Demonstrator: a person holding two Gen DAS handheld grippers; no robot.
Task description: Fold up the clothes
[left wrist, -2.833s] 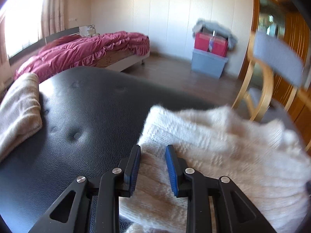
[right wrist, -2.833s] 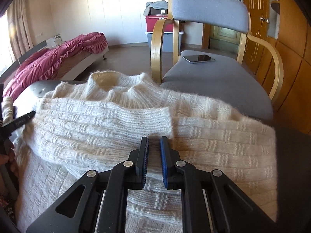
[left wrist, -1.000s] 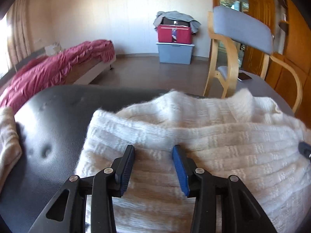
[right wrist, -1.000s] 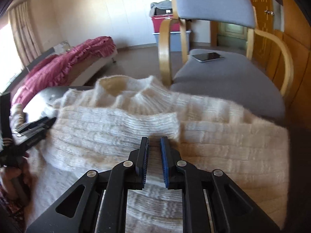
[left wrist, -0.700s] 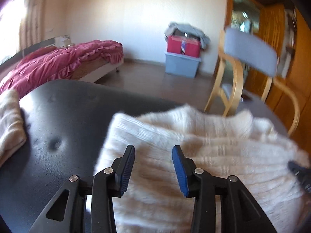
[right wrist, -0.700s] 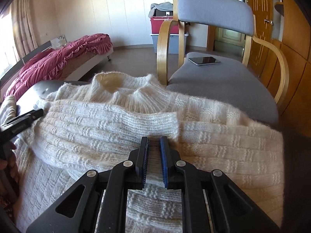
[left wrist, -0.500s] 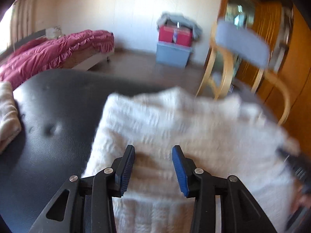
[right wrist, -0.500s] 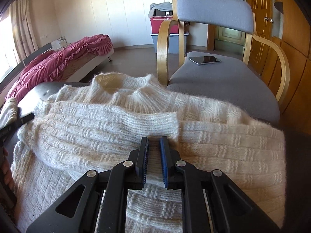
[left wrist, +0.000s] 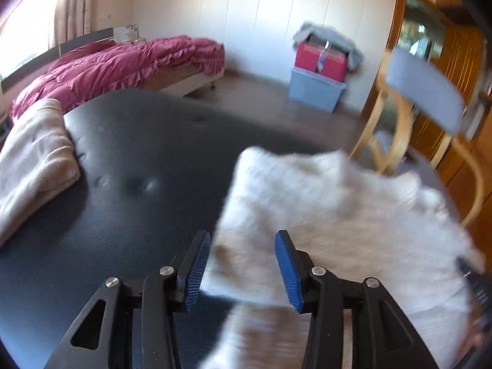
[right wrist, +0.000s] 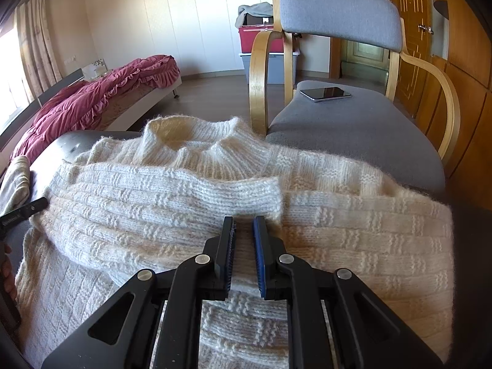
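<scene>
A cream knit sweater lies on a black padded surface, collar away from me and one sleeve folded across its chest. My right gripper is shut on the sweater just under the sleeve cuff, with knit showing in the narrow gap between its pads. My left gripper hovers over the sweater's left edge. Its jaws are opening, and the blurred corner of the knit lies below them, free of the pads. One left fingertip shows at the sweater's left side in the right wrist view.
A folded beige cloth lies at the left end of the black surface. A grey armchair with wooden arms stands right behind the sweater, a phone on its seat. Further off are a bed with red bedding and stacked storage boxes.
My left gripper has slid left from over the sweater's chest to its left edge, rolling a little, and its jaws have widened slightly. The right gripper and the sweater under it have stayed put.
</scene>
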